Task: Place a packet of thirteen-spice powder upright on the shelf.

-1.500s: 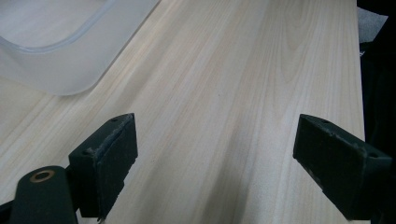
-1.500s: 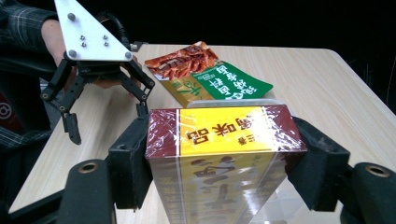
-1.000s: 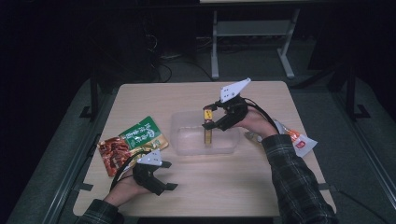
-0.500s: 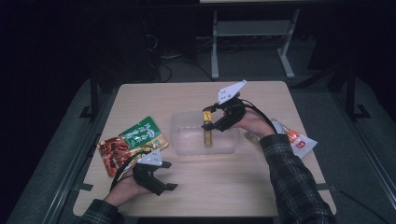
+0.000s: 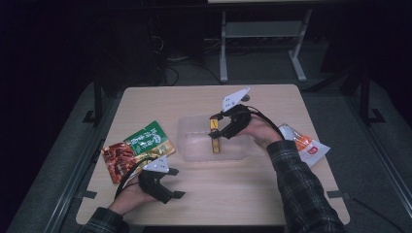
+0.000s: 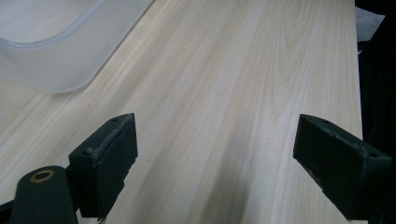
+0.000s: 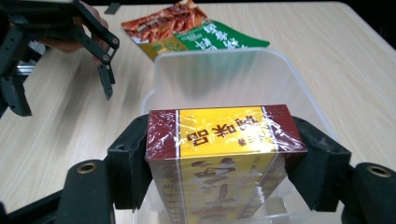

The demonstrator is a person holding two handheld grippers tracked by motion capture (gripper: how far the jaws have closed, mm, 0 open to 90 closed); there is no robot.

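My right gripper [image 5: 215, 130] is shut on a yellow and maroon box [image 5: 214, 141] wrapped in clear film. It holds the box upright, and the box's lower end dips into a clear plastic container [image 5: 194, 145] at the table's middle. In the right gripper view the pads press both sides of the box [image 7: 224, 135], with the container's rim [image 7: 224, 53] beyond it. My left gripper [image 5: 177, 183] rests near the front left of the table, open, with bare wood between its fingers [image 6: 109, 158]. The container's corner [image 6: 56, 56] lies just ahead of that gripper.
A green packet [image 5: 148, 141] and a red snack packet [image 5: 119, 158] overlap left of the container. A white and orange packet [image 5: 308, 148] lies at the right edge, by the right sleeve. A metal stand [image 5: 262, 39] sits on the floor behind the table.
The right gripper has sunk a little with the box, lowering it further into the container. The left gripper has stayed put.
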